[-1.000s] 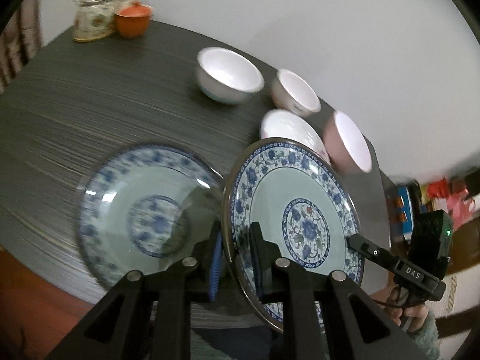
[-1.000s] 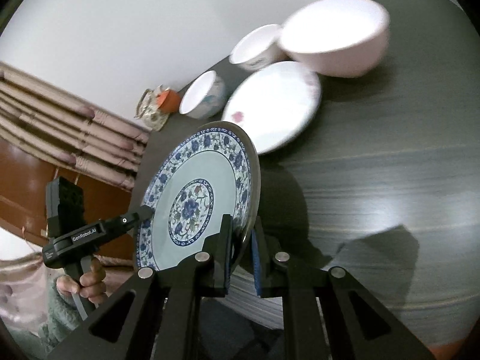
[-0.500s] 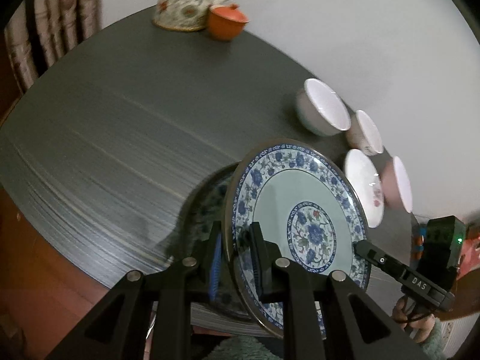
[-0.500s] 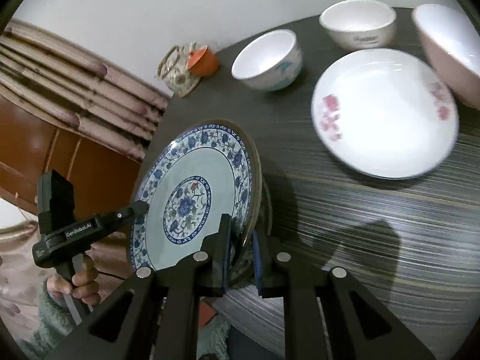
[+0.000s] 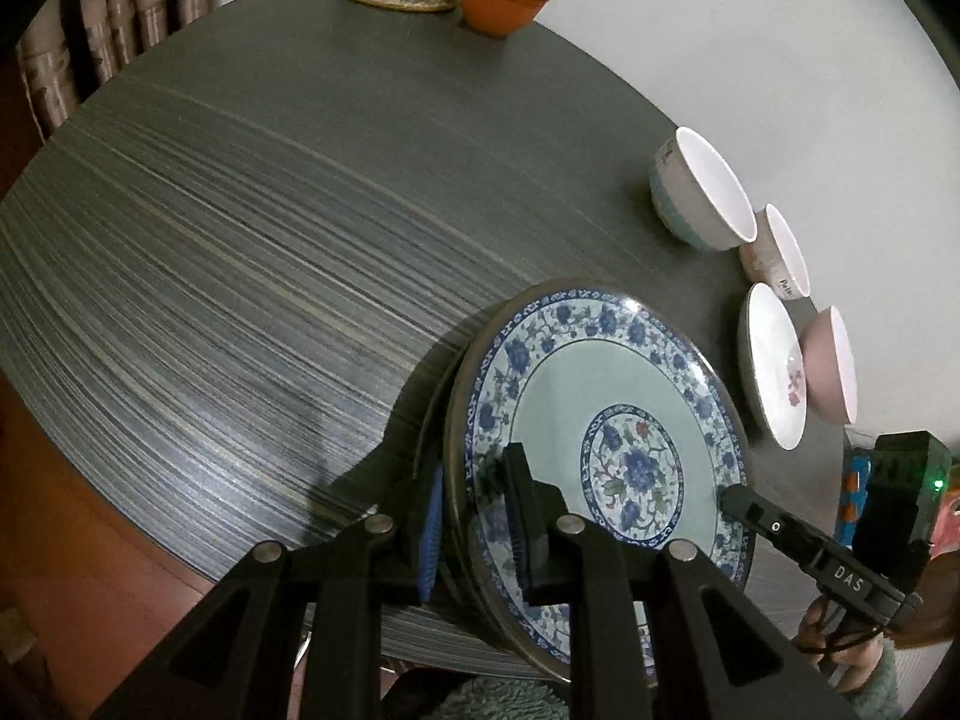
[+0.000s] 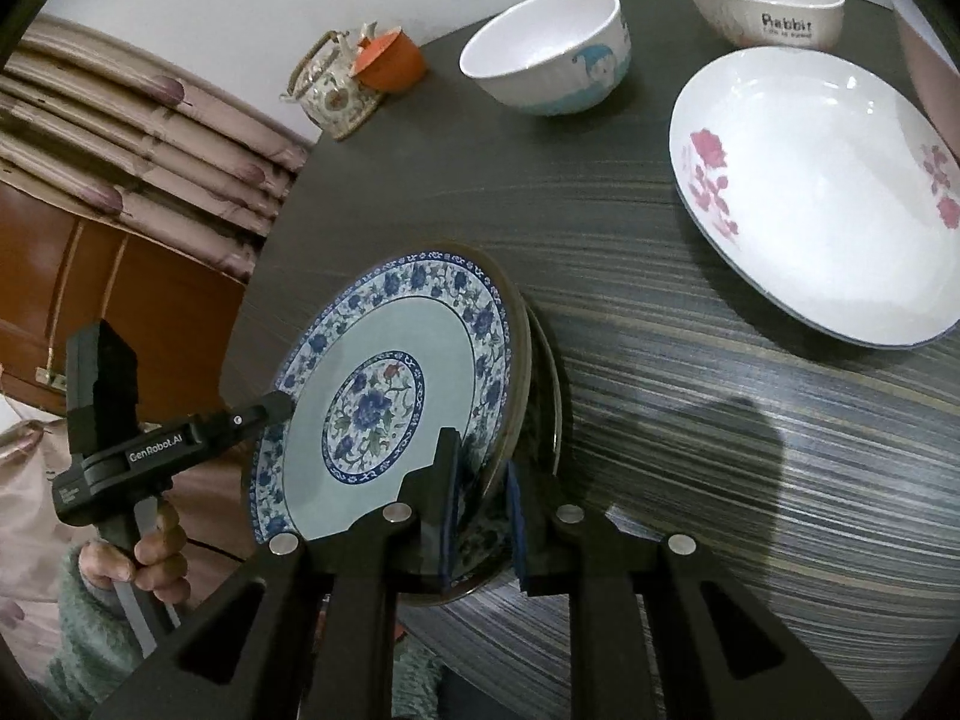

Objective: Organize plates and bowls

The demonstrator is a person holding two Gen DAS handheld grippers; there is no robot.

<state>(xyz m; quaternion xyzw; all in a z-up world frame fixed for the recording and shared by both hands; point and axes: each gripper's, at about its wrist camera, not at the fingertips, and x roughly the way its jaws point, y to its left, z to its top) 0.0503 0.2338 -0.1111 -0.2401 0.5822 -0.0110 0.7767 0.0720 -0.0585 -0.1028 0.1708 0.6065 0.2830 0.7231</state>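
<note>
Both tools grip the round blue-and-white floral porcelain plate (image 5: 600, 420) by opposite rims: the left tool (image 5: 477, 525) and the right tool (image 6: 480, 510) each have their fingers closed on its edge. It sits over a second plate (image 6: 549, 372) at the near edge of the dark streaked surface (image 5: 270, 210). A white rose-patterned plate (image 6: 810, 180) and bowls lie farther right.
</note>
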